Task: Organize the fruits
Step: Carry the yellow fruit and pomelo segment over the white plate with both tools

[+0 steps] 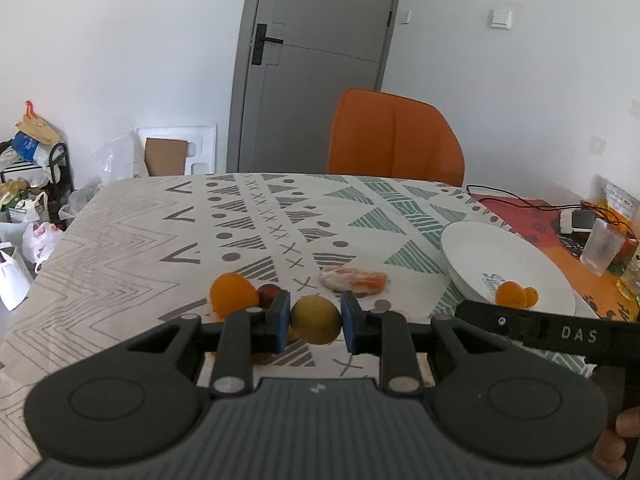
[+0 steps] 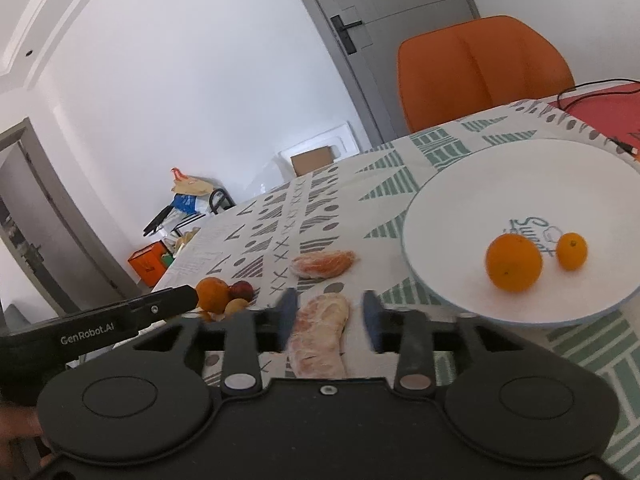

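My left gripper [image 1: 315,322] is shut on a yellow round fruit [image 1: 315,319], held just above the tablecloth. Behind it lie an orange [image 1: 233,293], a dark red fruit [image 1: 268,294] and a peeled citrus piece [image 1: 355,280]. My right gripper [image 2: 330,320] is open, its blue pads on either side of a second peeled citrus piece [image 2: 320,336] lying on the cloth, not touching it. The white plate [image 2: 460,216] holds a large orange [image 2: 514,263] and a small orange [image 2: 572,251]. The plate also shows in the left wrist view [image 1: 480,248].
The patterned tablecloth [image 1: 240,232] covers the table. An orange chair [image 1: 394,136] stands at the far side. A clear plastic cup [image 1: 602,246], cables and a small device sit at the right edge. Bags and a rack [image 1: 32,184] crowd the floor at the left.
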`<state>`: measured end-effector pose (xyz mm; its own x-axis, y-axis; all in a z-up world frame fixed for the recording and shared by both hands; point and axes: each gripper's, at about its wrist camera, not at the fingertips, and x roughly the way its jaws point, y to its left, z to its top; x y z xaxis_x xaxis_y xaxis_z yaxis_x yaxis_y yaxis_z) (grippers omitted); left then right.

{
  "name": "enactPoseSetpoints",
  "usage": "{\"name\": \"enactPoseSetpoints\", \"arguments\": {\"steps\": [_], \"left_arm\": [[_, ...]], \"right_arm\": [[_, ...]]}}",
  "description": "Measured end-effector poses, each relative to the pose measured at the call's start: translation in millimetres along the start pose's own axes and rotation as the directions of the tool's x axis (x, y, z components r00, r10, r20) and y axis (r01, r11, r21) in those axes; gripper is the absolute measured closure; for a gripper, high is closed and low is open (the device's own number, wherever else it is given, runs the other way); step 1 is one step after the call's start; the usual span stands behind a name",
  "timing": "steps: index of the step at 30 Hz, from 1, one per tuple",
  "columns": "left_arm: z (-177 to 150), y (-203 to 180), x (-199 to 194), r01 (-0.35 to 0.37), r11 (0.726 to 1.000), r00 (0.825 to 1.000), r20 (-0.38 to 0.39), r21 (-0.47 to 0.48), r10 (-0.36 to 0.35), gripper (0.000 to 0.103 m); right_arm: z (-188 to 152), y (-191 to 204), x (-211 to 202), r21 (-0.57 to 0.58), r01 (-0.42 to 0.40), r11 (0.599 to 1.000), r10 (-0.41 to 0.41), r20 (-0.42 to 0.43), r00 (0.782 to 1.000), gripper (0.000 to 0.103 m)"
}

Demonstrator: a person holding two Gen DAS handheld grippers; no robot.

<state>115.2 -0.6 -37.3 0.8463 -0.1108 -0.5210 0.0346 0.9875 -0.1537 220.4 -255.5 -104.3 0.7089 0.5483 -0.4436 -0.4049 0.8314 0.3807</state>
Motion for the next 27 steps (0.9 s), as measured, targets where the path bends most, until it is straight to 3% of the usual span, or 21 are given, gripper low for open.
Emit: {"name": "enactPoseSetpoints", "arguments": {"steps": [3, 10, 12, 14, 17, 27], "left_arm": [[-1.8, 7.9, 3.1, -0.008, 1.0, 1.0, -0.008, -0.016, 0.008, 0.078], [-9.0, 32.2, 4.4, -0.025, 0.998, 0.999, -0.026, -0.057, 0.024, 0.078], [-9.9, 40.7, 3.4, -0.037, 0.996, 0.999, -0.028, -0.075, 0.035, 0.078], [-10.6, 48.9, 2.5, -0.05, 0.995, 0.998, -0.029, -0.091, 0.047, 0.078], [-10.1, 56.4, 3.1, -0.063, 0.992, 0.998, -0.036, -0.106, 0.06, 0.078], [-2.5, 29.8, 6.2, -0.017, 0.998, 1.0, -0.021, -0.058, 0.015, 0.078]], "right_arm": [[-3.4, 7.3, 9.5, -0.03, -0.002, 1.0, 0.001, -0.029, 1.0, 0.038], [-11.9, 22.3, 38.7, -0.079, 0.023, 0.997, -0.03, -0.09, 0.995, 0.038], [-16.3, 23.7, 46.3, -0.089, 0.012, 0.996, -0.019, -0.085, 0.996, 0.048], [-15.8, 28.3, 49.5, -0.119, 0.04, 0.992, -0.05, -0.081, 0.995, 0.067], [-11.5, 27.5, 48.4, -0.077, 0.012, 0.997, -0.019, -0.094, 0.995, 0.068], [3.0, 21.1, 12.3, -0.083, 0.06, 0.995, -0.06, 0.008, 0.998, 0.068]]}}
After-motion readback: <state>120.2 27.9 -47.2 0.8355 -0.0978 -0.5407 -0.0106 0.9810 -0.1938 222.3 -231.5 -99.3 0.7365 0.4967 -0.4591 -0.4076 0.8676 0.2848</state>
